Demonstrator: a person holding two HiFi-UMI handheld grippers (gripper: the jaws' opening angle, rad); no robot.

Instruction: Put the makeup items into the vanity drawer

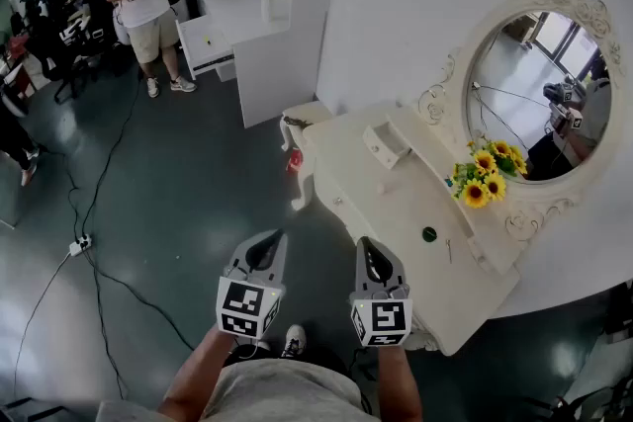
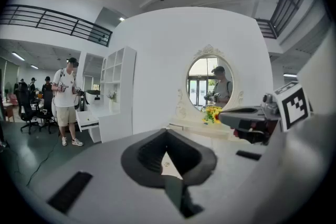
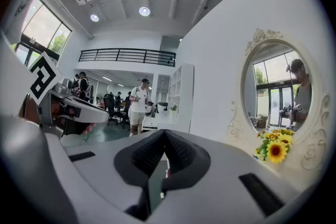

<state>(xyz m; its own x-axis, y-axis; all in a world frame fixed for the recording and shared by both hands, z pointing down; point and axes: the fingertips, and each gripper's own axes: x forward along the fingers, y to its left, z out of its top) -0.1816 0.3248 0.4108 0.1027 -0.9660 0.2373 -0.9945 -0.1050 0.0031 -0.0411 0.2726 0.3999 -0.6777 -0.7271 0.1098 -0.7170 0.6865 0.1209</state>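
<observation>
At far left of the head view, a power strip (image 1: 79,243) lies on the dark floor, and a standing person (image 1: 146,0) farther off plays no part in my task. Toward the middle, my left gripper (image 1: 267,247) is held out roughly level over the floor. Its jaws are pressed together on nothing, and its own view shows the tips meeting with only the room beyond. Just to its right and apart from it, my right gripper (image 1: 374,257) is likewise closed and empty. Right of both stands the white vanity (image 1: 396,203), whose top runs long from upper left to lower right in the head view. On that top lie what I judge to be makeup items: a small dark round thing (image 1: 428,234) and, just beside it, a thin stick (image 1: 447,250) too small to identify. A small drawer box (image 1: 386,145) sits farther along the top, and I cannot tell whether it is pulled out. Sunflowers (image 1: 487,175) and an oval mirror (image 1: 539,94) close the right side. The items lie ahead and to the right of both grippers, so the right gripper is the nearer, and it must open before any pick.
</observation>
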